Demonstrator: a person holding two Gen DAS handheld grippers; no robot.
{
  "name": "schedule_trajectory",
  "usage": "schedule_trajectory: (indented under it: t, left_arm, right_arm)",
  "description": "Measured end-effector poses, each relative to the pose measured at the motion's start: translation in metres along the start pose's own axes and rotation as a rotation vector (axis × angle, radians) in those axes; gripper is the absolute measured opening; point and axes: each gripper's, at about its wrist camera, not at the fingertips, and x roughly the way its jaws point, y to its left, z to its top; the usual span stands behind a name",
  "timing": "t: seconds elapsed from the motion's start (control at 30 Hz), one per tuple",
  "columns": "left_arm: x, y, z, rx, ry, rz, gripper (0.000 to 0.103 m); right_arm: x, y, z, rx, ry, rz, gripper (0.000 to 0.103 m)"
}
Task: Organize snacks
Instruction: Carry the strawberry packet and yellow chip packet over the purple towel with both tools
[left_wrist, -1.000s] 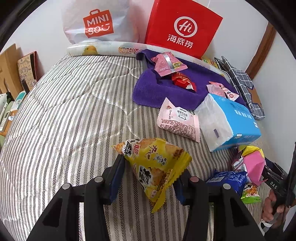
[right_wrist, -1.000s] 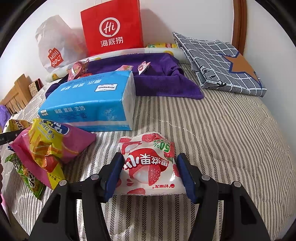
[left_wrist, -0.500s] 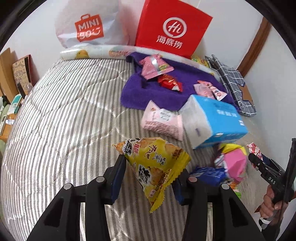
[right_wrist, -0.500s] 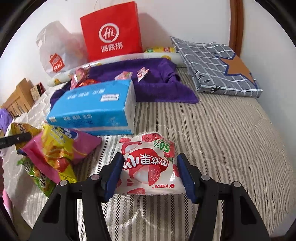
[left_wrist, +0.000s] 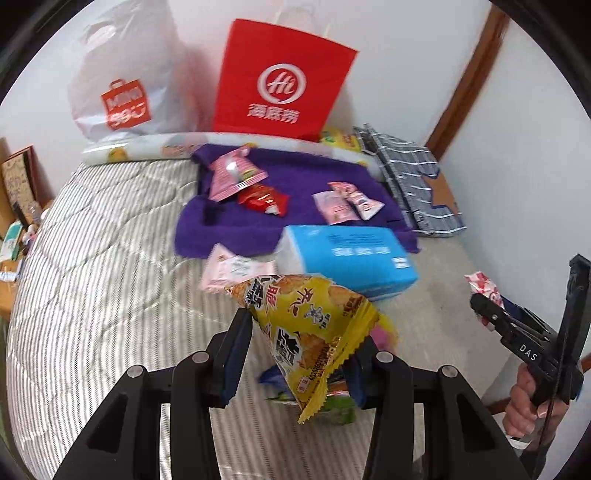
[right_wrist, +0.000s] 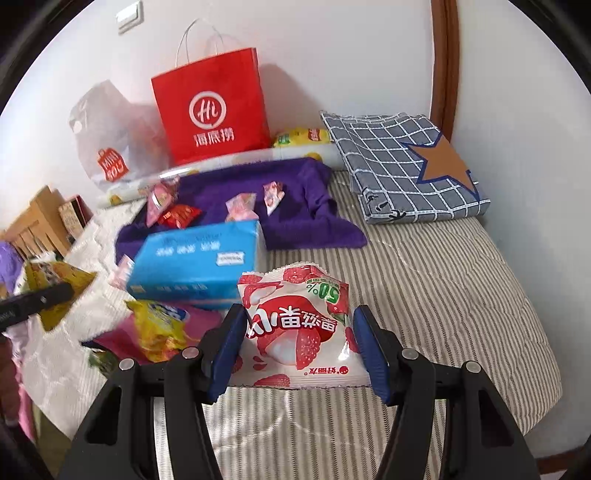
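A bed (right_wrist: 443, 280) under a grey-and-white striped quilt filled both views, with a red paper bag (left_wrist: 282, 81) and a white plastic shopping bag (left_wrist: 125, 81) standing against the wall at its far edge. A folded grey checked cloth (right_wrist: 399, 166) with a brown star lay in the far right corner, and a purple towel (left_wrist: 295, 177) was spread beside it, carrying several small pink and red snack packets (left_wrist: 258, 194). A blue tissue pack (right_wrist: 195, 262) lay on the quilt just in front of the towel, and a pink and yellow snack bag (right_wrist: 155, 332) lay nearer still, blurred. The left gripper (left_wrist: 301, 358) was closed on a yellow snack packet (left_wrist: 306, 321), pinched at its narrow part and hanging above the quilt. The right gripper (right_wrist: 299, 350) held a white and red lychee snack packet (right_wrist: 295, 325) flat between its blue pads (right_wrist: 225, 350), clear of the quilt, its jaws standing at a middling width around the bag. A hand (left_wrist: 524, 406) showed at the edge of the left view, grasping the right gripper's handle.
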Motion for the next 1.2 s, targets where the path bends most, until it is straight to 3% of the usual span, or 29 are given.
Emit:
schedule_trajectory:
  t: [0.6,1.2]
  left_arm:
    - [-0.005,-0.059,0.046,0.106,-0.027,-0.076,0.043]
    - [0.007,-0.044,0.094,0.079,-0.045,-0.066,0.043]
  right_arm:
    - [-0.022,0.026,0.043,-0.019,-0.062,0.048,0.059]
    - [0.020,0.042,0.106,-0.045,-0.058,0.092,0.059]
